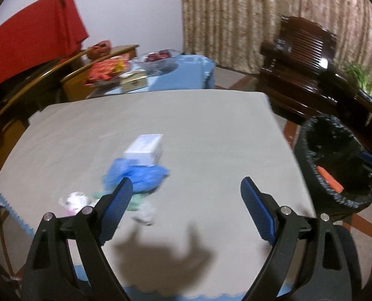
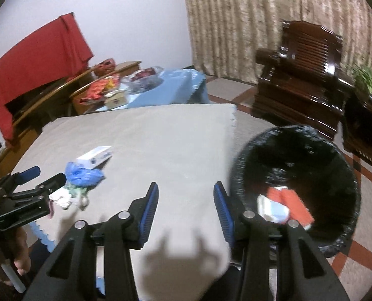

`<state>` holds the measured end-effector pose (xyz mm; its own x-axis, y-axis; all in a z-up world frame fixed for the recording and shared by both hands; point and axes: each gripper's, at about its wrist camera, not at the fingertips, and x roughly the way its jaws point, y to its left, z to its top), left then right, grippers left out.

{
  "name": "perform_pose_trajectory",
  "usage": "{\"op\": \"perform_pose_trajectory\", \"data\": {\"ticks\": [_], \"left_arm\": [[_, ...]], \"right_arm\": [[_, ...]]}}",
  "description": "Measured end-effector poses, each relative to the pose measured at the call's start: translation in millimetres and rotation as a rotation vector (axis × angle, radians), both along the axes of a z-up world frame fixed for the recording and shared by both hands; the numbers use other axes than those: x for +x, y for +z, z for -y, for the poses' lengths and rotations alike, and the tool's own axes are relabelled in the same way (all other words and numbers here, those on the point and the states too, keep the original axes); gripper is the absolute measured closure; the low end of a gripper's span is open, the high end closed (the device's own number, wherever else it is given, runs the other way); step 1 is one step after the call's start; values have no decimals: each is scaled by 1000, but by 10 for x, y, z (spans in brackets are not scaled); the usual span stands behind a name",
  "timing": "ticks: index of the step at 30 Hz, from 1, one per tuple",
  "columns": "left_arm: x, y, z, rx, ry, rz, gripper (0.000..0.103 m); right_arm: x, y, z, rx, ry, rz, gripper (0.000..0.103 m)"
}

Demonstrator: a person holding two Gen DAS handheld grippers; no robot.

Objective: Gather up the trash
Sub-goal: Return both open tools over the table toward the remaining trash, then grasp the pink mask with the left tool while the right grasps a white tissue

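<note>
On the grey-clothed table (image 1: 198, 125) lies a heap of trash: a white box (image 1: 145, 148), a crumpled blue plastic bag (image 1: 135, 173), a white and pink scrap (image 1: 73, 200) and a greenish wrapper (image 1: 140, 208). My left gripper (image 1: 186, 185) hovers just short of the heap, open wide and empty. In the right wrist view the box (image 2: 96, 156) and bag (image 2: 83, 173) lie beside the left gripper (image 2: 48, 175). My right gripper (image 2: 186, 188) is open and empty above the table's right edge, next to the black-lined bin (image 2: 238, 160), which holds a red box (image 2: 293, 203) and a white-blue packet (image 2: 273, 208).
The bin (image 1: 305, 148) stands on the floor off the table's right side. A dark wooden armchair (image 2: 298, 75) sits behind it. A second table with a blue cloth (image 2: 175, 87) and clutter lies beyond the far edge. A hand (image 2: 0, 258) holds the left gripper's handle.
</note>
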<state>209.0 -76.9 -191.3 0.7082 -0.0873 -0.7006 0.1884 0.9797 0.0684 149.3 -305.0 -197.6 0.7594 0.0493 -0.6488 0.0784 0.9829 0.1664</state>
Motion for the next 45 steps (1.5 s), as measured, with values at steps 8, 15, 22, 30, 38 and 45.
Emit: {"op": "perform_pose_trajectory", "data": {"ticks": [8, 15, 22, 30, 38, 45], "left_arm": [[-89, -49, -857, 3, 108, 15, 17], [-131, -196, -1471, 5, 181, 8, 18], [-120, -356, -1798, 9, 198, -5, 18], [-26, -666, -1994, -15, 213, -63, 18], [109, -928, -2052, -5, 189, -110, 18], [239, -1138, -2155, -15, 175, -159, 18]], "right_arm": [[171, -28, -782, -17, 91, 5, 58], [270, -187, -1449, -34, 158, 0, 58], [379, -421, -1859, -42, 171, -17, 58], [466, -667, -2237, -37, 184, -55, 58], [549, -791, -2399, -29, 177, -70, 58], [614, -881, -2542, -29, 182, -91, 58]]}}
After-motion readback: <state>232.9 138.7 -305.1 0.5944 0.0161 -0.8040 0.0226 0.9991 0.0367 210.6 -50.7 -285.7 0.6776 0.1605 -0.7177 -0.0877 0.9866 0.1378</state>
